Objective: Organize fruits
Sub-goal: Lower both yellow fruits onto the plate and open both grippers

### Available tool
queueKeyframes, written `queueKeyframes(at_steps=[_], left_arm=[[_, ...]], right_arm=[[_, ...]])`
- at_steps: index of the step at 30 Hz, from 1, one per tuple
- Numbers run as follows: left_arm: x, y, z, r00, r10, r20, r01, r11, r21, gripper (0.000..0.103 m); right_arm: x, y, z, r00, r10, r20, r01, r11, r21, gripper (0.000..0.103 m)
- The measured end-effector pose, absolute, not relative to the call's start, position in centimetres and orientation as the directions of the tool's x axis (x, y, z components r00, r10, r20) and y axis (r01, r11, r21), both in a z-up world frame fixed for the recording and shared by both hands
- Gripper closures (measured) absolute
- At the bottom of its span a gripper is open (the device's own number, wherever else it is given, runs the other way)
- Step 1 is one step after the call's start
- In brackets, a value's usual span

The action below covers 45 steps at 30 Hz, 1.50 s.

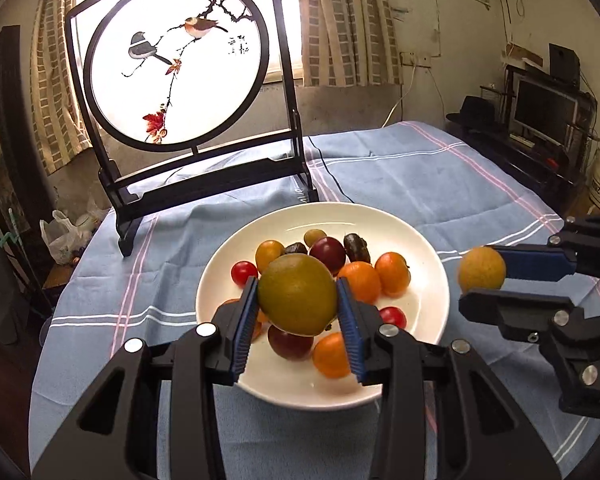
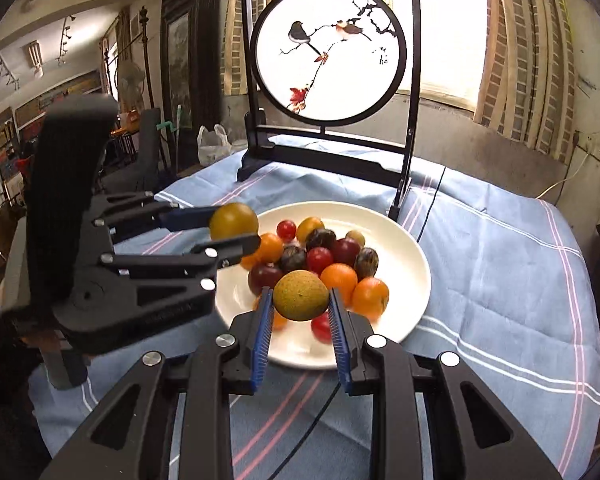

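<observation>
Each gripper (image 1: 298, 300) (image 2: 300, 300) (blue-padded) clamps a greenish-yellow fruit (image 1: 297, 294) (image 2: 301, 295), seemingly above the plate (image 1: 428, 264).

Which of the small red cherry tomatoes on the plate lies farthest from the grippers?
The red cherry tomato at the plate's far left, beside the yellow tomato; the other red one lies nearer.

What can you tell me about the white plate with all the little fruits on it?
The white plate is round, shallow and glossy, like glazed ceramic, and looks whole. It lies flat on a blue striped tablecloth, just in front of a dark framed bird picture. On it lie small fruits piled toward the middle: orange, red, dark purple and yellowish ones. Its rim is bare. Neither gripper touches the plate; both are above it, each clamped on a greenish-yellow fruit.
</observation>
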<state>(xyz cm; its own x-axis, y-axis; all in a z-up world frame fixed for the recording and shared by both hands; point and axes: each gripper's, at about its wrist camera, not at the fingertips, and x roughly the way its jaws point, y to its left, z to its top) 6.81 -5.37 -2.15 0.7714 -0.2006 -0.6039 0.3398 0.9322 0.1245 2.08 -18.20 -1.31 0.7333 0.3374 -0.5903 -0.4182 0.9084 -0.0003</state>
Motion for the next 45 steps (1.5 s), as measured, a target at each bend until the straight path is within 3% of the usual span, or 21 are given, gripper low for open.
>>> queueKeyframes(at_steps=[14, 42, 43, 44, 45], left_arm=[[11.7, -6.7, -5.0, 0.744, -0.161, -0.648, 0.324, 0.936, 0.140, 0.065], [13.1, -7.1, -5.8, 0.751, -0.131, -0.648, 0.321, 0.929, 0.185, 0.065], [13.2, -7.2, -5.9, 0.749, -0.128, -0.650, 0.323, 0.927, 0.189, 0.065], [13.3, -7.2, -6.0, 0.748, -0.128, -0.652, 0.325, 0.926, 0.190, 0.064], [13.2, -7.2, -5.9, 0.752, -0.126, -0.647, 0.322, 0.927, 0.194, 0.053]], right_arm=[[9.1, -18.2, -2.1, 0.724, 0.327, -0.607, -0.376, 0.925, 0.049, 0.075], [12.9, -17.8, -3.6, 0.692, 0.305, -0.654, -0.342, 0.937, 0.075, 0.075], [13.1, -17.7, -3.7, 0.681, 0.310, -0.663, -0.349, 0.934, 0.078, 0.074], [13.2, -17.6, -3.8, 0.686, 0.295, -0.665, -0.341, 0.938, 0.065, 0.060], [13.1, -17.7, -3.6, 0.709, 0.269, -0.652, -0.315, 0.948, 0.049, 0.054]])
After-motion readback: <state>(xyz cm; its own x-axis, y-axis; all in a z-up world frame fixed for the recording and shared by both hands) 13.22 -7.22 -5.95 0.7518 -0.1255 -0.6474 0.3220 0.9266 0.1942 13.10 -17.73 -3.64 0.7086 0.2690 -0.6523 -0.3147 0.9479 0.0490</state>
